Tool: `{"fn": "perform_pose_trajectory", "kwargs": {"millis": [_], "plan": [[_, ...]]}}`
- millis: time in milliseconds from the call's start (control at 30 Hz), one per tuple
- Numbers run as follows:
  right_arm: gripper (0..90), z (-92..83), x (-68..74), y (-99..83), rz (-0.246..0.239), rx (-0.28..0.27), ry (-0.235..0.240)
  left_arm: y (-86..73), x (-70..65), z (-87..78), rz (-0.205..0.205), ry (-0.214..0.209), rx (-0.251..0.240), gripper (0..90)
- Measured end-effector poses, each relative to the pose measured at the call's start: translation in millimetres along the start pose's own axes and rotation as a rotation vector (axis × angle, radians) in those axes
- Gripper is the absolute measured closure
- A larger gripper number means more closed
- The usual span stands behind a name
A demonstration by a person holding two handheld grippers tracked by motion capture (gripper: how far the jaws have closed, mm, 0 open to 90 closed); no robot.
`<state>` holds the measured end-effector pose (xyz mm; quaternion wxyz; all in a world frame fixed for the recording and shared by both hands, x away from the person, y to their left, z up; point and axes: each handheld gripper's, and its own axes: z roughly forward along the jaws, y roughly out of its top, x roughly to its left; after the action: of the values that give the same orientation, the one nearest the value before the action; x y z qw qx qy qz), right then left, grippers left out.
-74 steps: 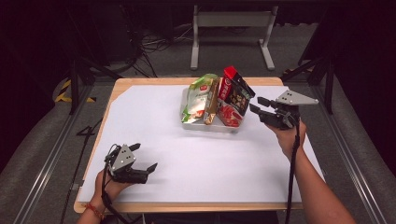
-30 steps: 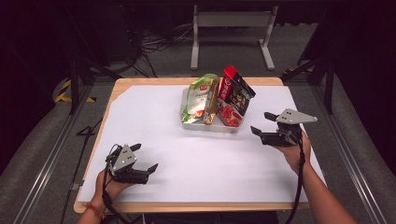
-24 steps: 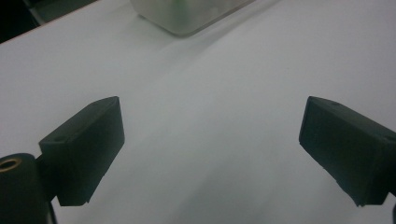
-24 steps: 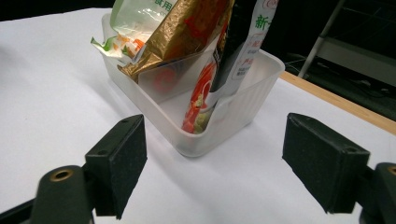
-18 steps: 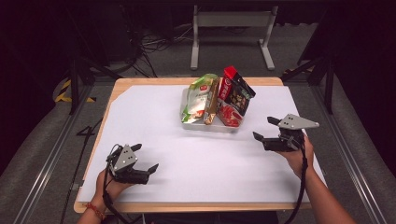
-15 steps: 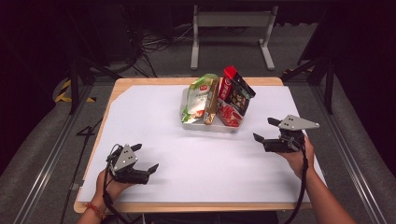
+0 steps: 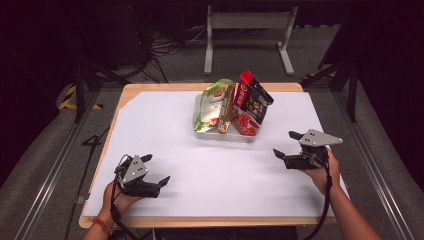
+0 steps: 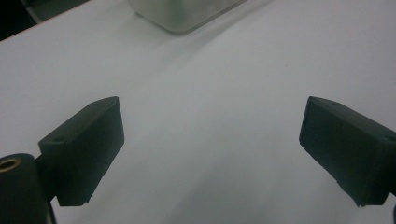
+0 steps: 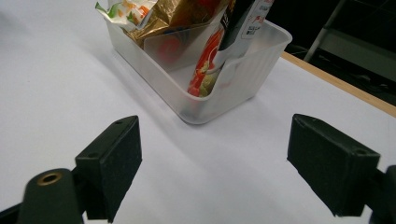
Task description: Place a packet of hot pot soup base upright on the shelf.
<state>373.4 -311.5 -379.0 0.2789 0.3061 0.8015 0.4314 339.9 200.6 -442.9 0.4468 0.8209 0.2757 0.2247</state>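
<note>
A clear plastic bin (image 7: 220, 136) stands at the far middle of the white sheet, with a green snack packet (image 7: 212, 102), a gold packet (image 7: 227, 112) and a red-and-black packet (image 7: 252, 100) upright in it. My right gripper (image 7: 284, 144) hovers to the right of the bin and nearer the person. It is open and its jaws have just been opening, with nothing between them. In the right gripper view the right gripper (image 9: 215, 154) faces the bin's near corner (image 9: 224, 98). My left gripper (image 7: 156, 168) rests open and empty at the near left; in its own view the left gripper (image 8: 210, 140) frames bare sheet.
The white sheet (image 7: 165, 125) covers most of a wooden table (image 7: 130, 90). The bin's corner (image 8: 182, 14) shows at the top of the left gripper view. Dark floor, cables and a metal stand (image 7: 247, 30) lie beyond the far edge.
My right gripper has drawn back from beside the bin's packets toward the near right of the table. The left gripper has stayed where it was.
</note>
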Motion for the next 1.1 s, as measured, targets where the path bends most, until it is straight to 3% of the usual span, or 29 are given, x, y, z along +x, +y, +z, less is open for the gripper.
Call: {"fn": "perform_pose_trajectory", "kwargs": {"millis": [633, 1100], "plan": [[18.5, -10.7, 7.9, -16.0, -0.044, 0.035, 0.014, -0.1, 0.2, -0.4, 0.002, 0.000, -0.003, 7.3], [15.8, -24.4, 9.8, -37.1, -0.036, 0.052, 0.031, 0.7, -0.4, -1.1, 0.005, -0.002, -0.004, 7.0]]}}
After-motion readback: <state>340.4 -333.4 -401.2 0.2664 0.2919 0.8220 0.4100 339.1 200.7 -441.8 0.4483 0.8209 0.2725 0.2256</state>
